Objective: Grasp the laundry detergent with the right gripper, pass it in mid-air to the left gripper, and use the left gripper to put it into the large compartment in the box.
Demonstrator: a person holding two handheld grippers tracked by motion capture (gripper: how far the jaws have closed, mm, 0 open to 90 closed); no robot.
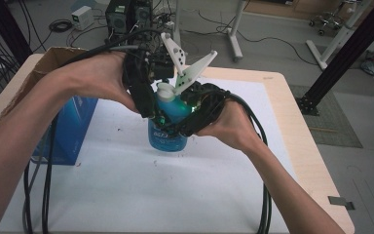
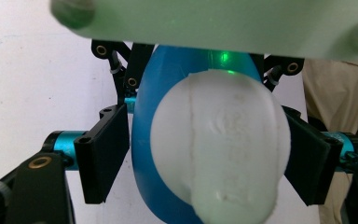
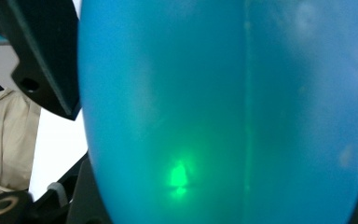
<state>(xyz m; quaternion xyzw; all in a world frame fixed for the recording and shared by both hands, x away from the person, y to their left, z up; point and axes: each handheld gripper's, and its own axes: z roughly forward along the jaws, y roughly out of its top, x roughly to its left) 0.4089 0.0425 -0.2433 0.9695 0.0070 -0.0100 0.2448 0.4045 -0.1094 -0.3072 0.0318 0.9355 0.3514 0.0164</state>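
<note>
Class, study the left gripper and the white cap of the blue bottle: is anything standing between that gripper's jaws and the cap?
Nothing visible does. In the left gripper view the white cap of the blue bottle sits directly between the left gripper's black jaws, with no other object in the gaps. The right gripper clamps the bottle's body lower down.

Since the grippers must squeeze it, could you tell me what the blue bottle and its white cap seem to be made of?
The blue bottle looks like translucent glossy plastic: light glows through it and a moulded seam runs down its side. The white cap appears to be matte opaque plastic, with a faint seam and embossed marks on top.
</note>
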